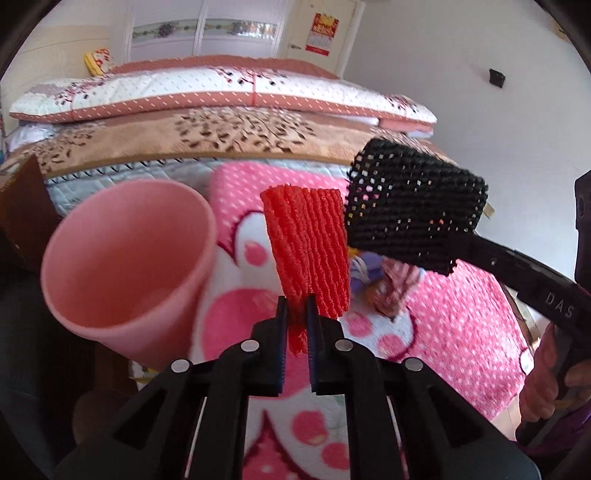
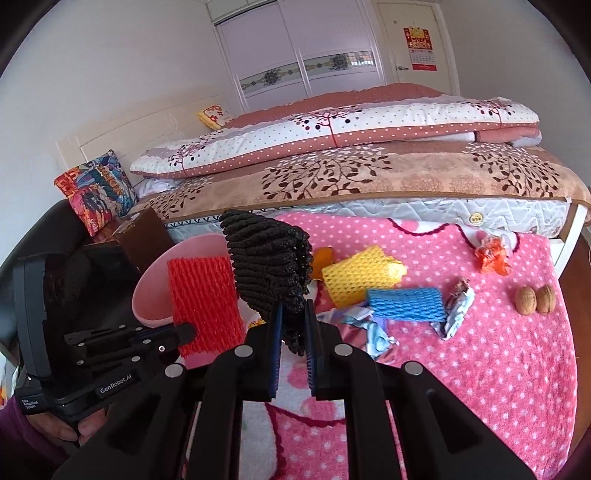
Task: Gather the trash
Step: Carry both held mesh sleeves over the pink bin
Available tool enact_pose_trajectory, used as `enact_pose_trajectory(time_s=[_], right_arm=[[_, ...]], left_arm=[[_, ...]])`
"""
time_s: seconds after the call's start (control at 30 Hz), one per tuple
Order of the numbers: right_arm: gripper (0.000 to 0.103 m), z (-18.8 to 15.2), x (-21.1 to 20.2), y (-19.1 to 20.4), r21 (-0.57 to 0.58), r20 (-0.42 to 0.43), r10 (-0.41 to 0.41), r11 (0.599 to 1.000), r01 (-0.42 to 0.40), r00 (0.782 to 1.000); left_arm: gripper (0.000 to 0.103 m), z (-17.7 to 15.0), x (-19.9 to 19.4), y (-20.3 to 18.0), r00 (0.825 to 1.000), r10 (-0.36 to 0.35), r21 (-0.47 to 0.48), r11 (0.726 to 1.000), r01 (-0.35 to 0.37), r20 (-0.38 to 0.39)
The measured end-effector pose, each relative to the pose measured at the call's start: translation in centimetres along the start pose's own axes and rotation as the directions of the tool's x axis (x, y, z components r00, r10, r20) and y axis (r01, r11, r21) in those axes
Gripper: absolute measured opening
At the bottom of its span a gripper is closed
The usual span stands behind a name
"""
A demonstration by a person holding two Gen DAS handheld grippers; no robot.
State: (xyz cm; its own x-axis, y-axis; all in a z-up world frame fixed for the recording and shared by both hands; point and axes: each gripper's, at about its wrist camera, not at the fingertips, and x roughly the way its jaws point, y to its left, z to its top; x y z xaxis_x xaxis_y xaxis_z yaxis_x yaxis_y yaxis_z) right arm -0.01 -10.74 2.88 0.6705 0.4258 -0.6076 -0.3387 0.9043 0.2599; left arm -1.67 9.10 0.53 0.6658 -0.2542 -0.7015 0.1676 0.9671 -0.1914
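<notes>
White walls (image 2: 110,66) enclose a daylit bedroom. A wardrobe (image 2: 295,51) with sliding doors stands beside a door (image 2: 410,22) bearing a red calendar (image 2: 420,48). The bed (image 2: 369,177) carries folded quilts (image 2: 332,125) and a white headboard (image 2: 147,125).

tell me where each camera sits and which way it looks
Left wrist: on the left gripper, looking along its fingers at the red foam net it holds, pink bin beside; a hand shows.
Right wrist: on the right gripper, looking at the black foam net it holds, litter beyond.
Shared: both nets, bin, pink blanket, bed.
</notes>
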Motion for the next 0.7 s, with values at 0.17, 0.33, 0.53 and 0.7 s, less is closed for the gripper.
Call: enact_pose_trajectory(time_s=[0.17,0.33,0.53,0.7], right_arm=[[0.011,1.7,3.0,3.5,-0.053,-0.028,0.041,0.998,-0.042,0.999],[0.011,3.3,6.1,7.1,-0.110,-0.054,0.072,0.991,-0.078,0.996],[0.011,4.5,10.0,11.0,-0.167,-0.095,0.089,0.980,-0.104,0.991],[0.011,4.6,12.9,13.0,-0.197,-0.134,0.085,0.974,-0.111,0.987]], left_arm=[[0.009,1.2,-1.3,2.9,0.993,0.096,-0.031,0.995,-0.095,0.061],[0.009,2.0,-1.7,5.8,0.981,0.175,-0.068,0.983,-0.170,0.079],[0.009,2.5,-1.5,8.5,0.959,0.269,-0.077,0.962,-0.263,0.092],[0.009,2.4,-1.1,10.5,0.947,0.311,-0.095,0.948,-0.303,0.082]])
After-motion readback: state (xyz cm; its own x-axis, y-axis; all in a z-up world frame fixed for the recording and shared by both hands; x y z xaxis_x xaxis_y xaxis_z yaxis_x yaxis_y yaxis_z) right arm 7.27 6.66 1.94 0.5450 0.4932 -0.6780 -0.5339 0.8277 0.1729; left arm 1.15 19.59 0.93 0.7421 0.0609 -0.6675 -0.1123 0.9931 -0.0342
